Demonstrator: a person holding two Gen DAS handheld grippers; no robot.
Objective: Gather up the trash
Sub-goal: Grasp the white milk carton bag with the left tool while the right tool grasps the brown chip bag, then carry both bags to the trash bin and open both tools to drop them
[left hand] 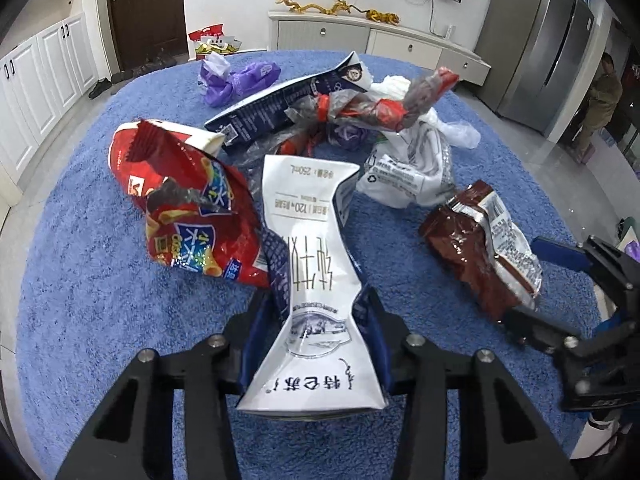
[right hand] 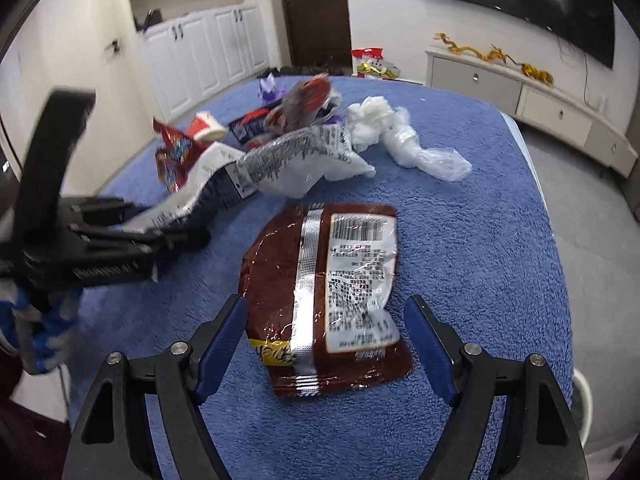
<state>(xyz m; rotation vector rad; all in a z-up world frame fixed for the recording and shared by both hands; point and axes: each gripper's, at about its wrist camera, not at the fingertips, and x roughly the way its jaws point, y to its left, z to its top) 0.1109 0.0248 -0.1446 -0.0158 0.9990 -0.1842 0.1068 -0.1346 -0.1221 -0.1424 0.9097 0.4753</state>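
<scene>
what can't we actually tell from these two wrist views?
- Left wrist view: the milk carton hides the gap at the left gripper, so pad contact is unclear.
- Right wrist view: the left gripper is motion-blurred.
- Both views: no trash bin in frame.
- Brown snack bag: its underside is hidden.

Left hand-held gripper [right hand: 120, 236] motion-blurred in right wrist view. Milk carton [left hand: 312, 264] base hides its pads. Person [left hand: 600, 100] cut by frame edge.

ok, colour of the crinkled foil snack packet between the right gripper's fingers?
Dark reddish-brown foil snack packet, silver seam, white label; clearest in right wrist view.
</scene>
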